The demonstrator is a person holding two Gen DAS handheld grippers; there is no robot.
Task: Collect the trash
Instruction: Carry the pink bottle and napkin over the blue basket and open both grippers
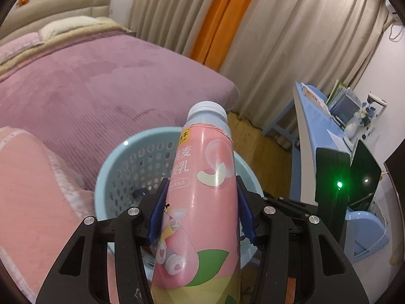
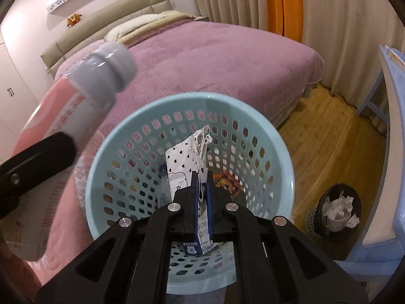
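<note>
My left gripper [image 1: 201,178] is shut on a pink yogurt bottle [image 1: 205,177] with a grey-blue cap, held cap-forward above a light blue perforated basket [image 1: 111,162]. In the right wrist view the same bottle [image 2: 83,88] hovers blurred at the left, just outside the basket rim [image 2: 286,157]. My right gripper [image 2: 202,174] is shut on a white paper bag with black hearts [image 2: 187,152], which hangs over the basket's opening. An orange wrapper [image 2: 227,179] lies inside the basket.
The basket stands against a bed with a purple blanket [image 2: 215,63] and a pink cover [image 1: 30,190]. A black wastebasket full of tissues [image 2: 334,210] sits on the wooden floor to the right. A blue desk [image 1: 311,126] and curtains lie beyond.
</note>
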